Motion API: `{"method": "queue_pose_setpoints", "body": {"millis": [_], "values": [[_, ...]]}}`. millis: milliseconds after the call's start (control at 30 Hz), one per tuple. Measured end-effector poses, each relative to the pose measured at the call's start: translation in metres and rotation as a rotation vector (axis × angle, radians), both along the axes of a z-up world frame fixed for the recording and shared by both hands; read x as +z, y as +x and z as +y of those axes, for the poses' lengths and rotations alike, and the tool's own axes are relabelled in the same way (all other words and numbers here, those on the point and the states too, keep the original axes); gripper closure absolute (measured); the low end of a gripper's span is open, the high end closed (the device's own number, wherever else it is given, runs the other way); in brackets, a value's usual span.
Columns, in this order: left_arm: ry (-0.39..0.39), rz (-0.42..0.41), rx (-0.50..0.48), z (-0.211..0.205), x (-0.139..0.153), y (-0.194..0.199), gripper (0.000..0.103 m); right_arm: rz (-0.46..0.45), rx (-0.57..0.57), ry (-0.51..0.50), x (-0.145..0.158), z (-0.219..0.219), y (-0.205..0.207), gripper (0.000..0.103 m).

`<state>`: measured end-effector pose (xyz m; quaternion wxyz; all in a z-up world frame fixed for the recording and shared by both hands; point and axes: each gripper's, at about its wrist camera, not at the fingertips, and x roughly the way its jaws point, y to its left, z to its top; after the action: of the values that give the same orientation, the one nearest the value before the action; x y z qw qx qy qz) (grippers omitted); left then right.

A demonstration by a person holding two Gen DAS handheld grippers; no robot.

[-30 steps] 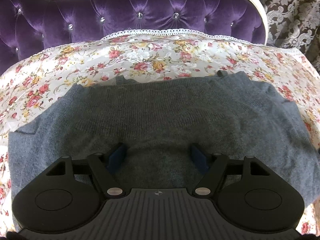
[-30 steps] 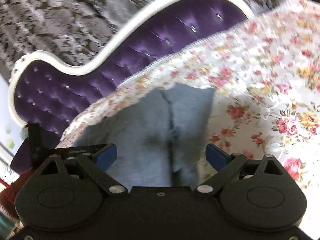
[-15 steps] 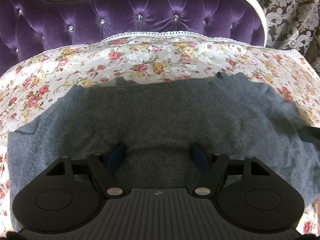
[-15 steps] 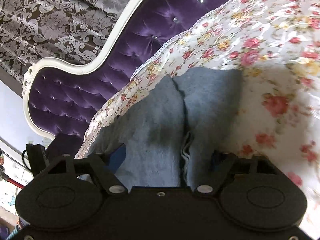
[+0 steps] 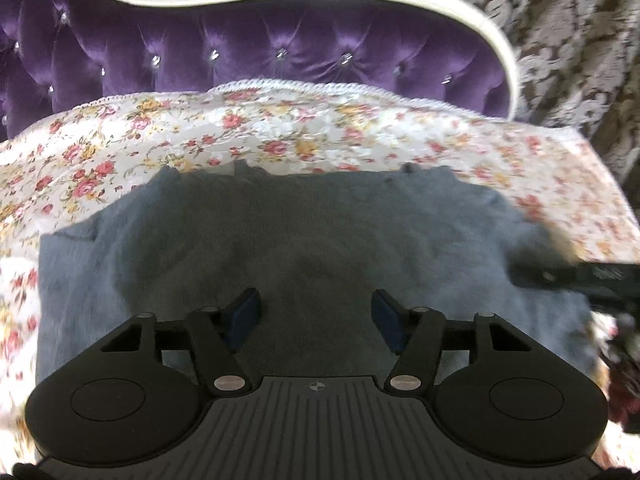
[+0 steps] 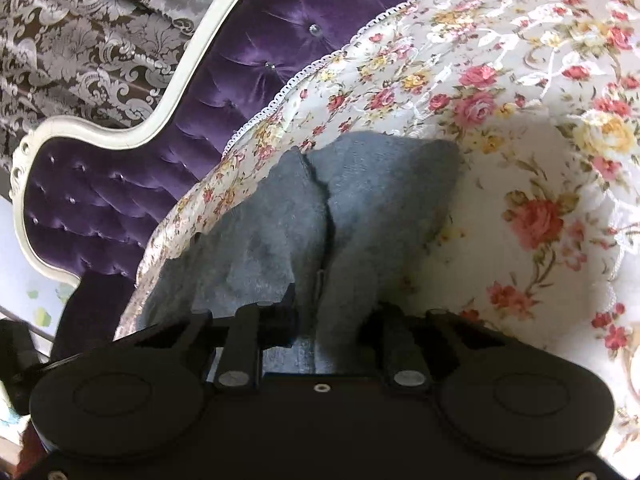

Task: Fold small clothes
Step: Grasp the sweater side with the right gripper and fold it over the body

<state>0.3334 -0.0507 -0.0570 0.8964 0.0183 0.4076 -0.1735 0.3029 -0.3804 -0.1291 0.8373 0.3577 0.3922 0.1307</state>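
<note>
A grey knitted sweater (image 5: 312,232) lies spread flat on a floral bedspread (image 5: 280,132). My left gripper (image 5: 316,318) is open, its blue-padded fingers (image 5: 244,314) resting over the sweater's near middle. My right gripper (image 6: 332,312) is shut on the sweater's right edge (image 6: 360,216), and the bunched cloth rises between its jaws. It also shows in the left wrist view (image 5: 560,274) as a blurred black shape at the sweater's right side.
A purple tufted headboard (image 5: 260,48) with a white frame stands behind the bed. Patterned damask wallpaper (image 5: 568,40) covers the wall at the right. The bedspread's lace edge (image 5: 320,86) runs along the headboard.
My right gripper has closed on the sweater's right edge and gathered it. The left gripper has risen and pulled back slightly, staying open over the sweater.
</note>
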Motion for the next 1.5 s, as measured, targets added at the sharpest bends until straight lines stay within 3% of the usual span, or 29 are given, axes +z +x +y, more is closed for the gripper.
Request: {"method": "queue_pose_setpoints", "body": {"millis": [167, 267, 367, 500, 667, 833, 1133, 1267, 1500], "values": [[0.054, 0.012, -0.022, -0.007, -0.017, -0.020, 0.043, 0.004, -0.004, -0.013, 0.003, 0.003, 0.001, 0.079], [0.104, -0.026, -0.039, -0.015, -0.024, -0.022, 0.043, 0.006, 0.014, -0.076, 0.011, 0.010, 0.002, 0.078], [0.067, -0.024, -0.015, -0.010, -0.017, -0.027, 0.044, 0.009, 0.042, -0.165, 0.021, 0.022, 0.004, 0.074], [-0.003, -0.073, 0.003, 0.004, -0.011, -0.062, 0.044, 0.019, 0.059, -0.238, 0.027, 0.033, 0.007, 0.071], [-0.011, -0.106, 0.036, 0.022, -0.019, -0.115, 0.044, 0.036, 0.054, -0.329, 0.039, 0.047, 0.008, 0.076], [-0.021, -0.073, 0.101, 0.042, -0.031, -0.138, 0.044, 0.009, 0.063, -0.367, 0.069, 0.067, 0.010, 0.076], [-0.021, -0.139, 0.119, 0.048, -0.042, -0.150, 0.034, -0.061, 0.183, -0.363, 0.122, 0.154, 0.031, 0.077], [-0.011, -0.164, 0.120, 0.047, -0.047, -0.158, 0.032, -0.067, 0.254, -0.372, 0.122, 0.204, 0.045, 0.077], [-0.069, -0.168, 0.132, 0.055, -0.048, -0.162, 0.032, -0.053, 0.344, -0.399, 0.108, 0.280, 0.064, 0.077]]}}
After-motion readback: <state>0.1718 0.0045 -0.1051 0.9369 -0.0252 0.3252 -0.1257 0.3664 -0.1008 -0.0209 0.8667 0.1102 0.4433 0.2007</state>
